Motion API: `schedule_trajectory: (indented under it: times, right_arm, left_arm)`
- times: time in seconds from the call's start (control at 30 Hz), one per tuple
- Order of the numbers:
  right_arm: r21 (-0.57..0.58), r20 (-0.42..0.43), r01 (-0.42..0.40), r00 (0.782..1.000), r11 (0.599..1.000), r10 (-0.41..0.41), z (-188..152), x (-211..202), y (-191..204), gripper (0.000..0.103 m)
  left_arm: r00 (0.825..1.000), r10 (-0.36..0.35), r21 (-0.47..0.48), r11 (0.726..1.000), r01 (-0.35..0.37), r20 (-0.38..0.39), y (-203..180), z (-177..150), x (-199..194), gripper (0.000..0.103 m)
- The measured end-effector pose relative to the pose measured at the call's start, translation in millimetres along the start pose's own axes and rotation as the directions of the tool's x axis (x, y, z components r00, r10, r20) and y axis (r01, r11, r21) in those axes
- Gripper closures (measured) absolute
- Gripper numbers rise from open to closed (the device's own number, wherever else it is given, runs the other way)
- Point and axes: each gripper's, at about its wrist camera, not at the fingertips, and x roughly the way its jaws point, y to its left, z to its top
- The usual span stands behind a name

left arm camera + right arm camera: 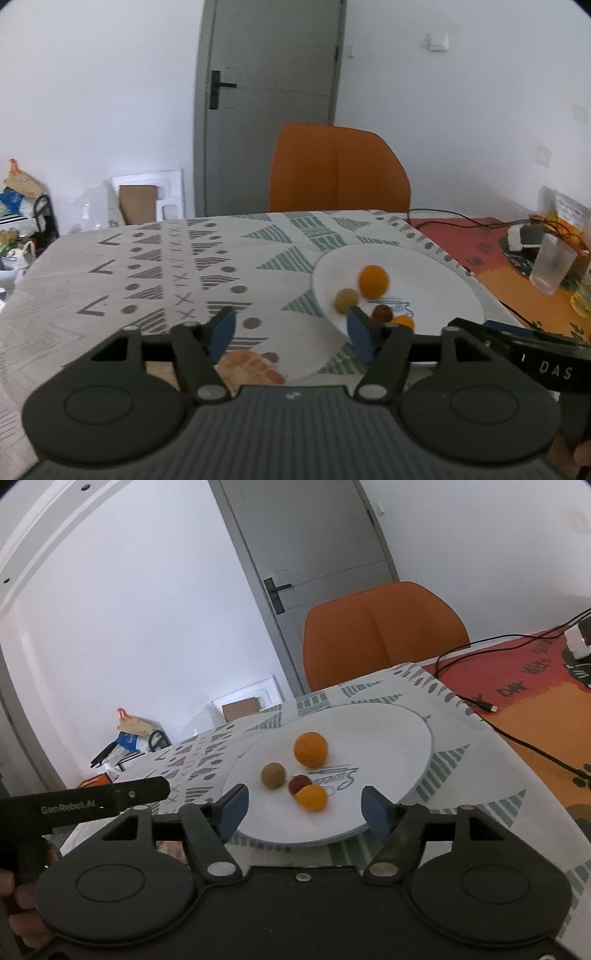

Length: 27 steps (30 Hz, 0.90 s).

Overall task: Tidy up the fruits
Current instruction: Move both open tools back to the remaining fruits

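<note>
1. Left wrist view: the left gripper (291,332) has its fingers (223,328) spread wide with nothing between them, over the patterned bench (166,266). The white plate (436,295) lies ahead, beyond its right finger, carrying four small fruits, among them a large orange (373,280).
2. Right wrist view: the right gripper (304,812) is likewise spread and empty, at the plate's near rim; a small orange fruit (311,797) sits just ahead between its fingers.

The left gripper (291,328) hangs open over the patterned tablecloth (166,266), beside a white plate (443,291) (four small fruits on it).
</note>
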Motion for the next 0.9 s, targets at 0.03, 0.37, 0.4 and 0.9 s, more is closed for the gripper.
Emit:
schedule_trajectory:
  times: [0.03,0.37,0.4,0.9]
  right_arm:
    - [-0.006,0.002,-0.002,1.000,1.000,0.002,0,-1,3,0.029]
    - [-0.042,0.018,-0.045,0.999,0.998,0.046,-7,-6,32,0.006]
    - [-0.045,0.017,-0.051,0.999,0.998,0.052,-7,-6,34,0.002]
    - [-0.090,-0.009,-0.105,0.994,0.990,0.105,-17,-6,67,0.000]
  left_arm:
    - [1.000,0.008,-0.006,1.000,-0.008,0.006,3,0,-4,0.029]
    - [0.993,0.111,-0.051,0.993,-0.109,0.031,32,-10,-37,0.018]
    - [0.992,0.120,-0.055,0.991,-0.118,0.032,35,-11,-41,0.017]
    - [0.981,0.192,-0.118,0.975,-0.189,0.017,69,-30,-67,0.015]
